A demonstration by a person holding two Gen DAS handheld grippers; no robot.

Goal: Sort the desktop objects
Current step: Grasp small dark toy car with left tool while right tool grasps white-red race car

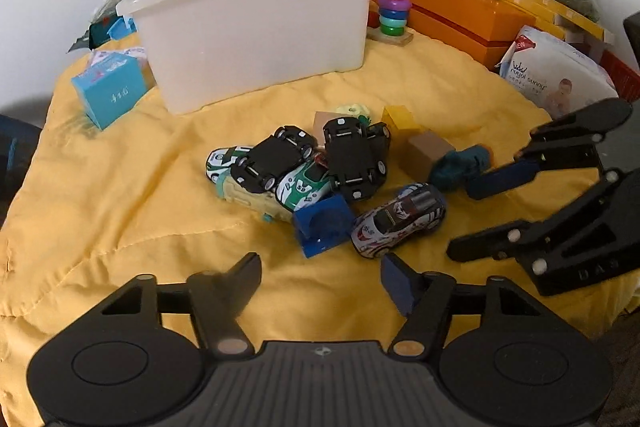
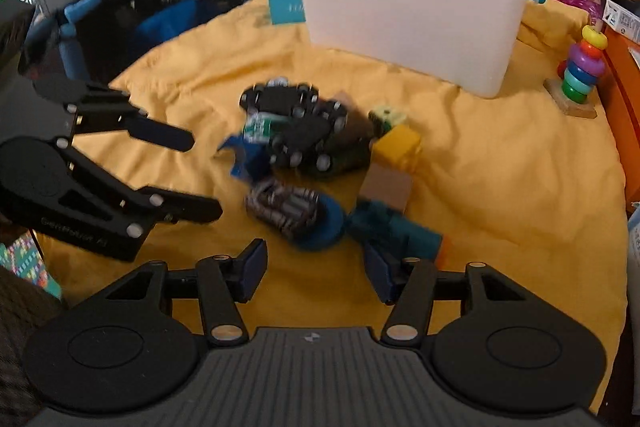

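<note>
A pile of toy cars (image 1: 304,163) and blocks lies on the yellow cloth (image 1: 120,195), with a blue block (image 1: 322,225), a red-white car (image 1: 400,219), a yellow block (image 1: 400,119), a brown block (image 1: 430,151) and a teal toy (image 1: 460,165). My left gripper (image 1: 320,279) is open just in front of the blue block. My right gripper (image 2: 314,269) is open, low over the cloth in front of the striped car (image 2: 286,209) and the teal toy (image 2: 396,227). It also shows in the left wrist view (image 1: 464,219), at the right of the pile. The right wrist view is blurred.
A white plastic bin (image 1: 256,27) stands behind the pile. A light blue box (image 1: 110,93) sits left of it. A ring-stacker toy (image 1: 392,11), orange boxes (image 1: 472,23) and a white bag (image 1: 556,75) crowd the right. A dark open bag (image 2: 160,3) lies at the cloth's left.
</note>
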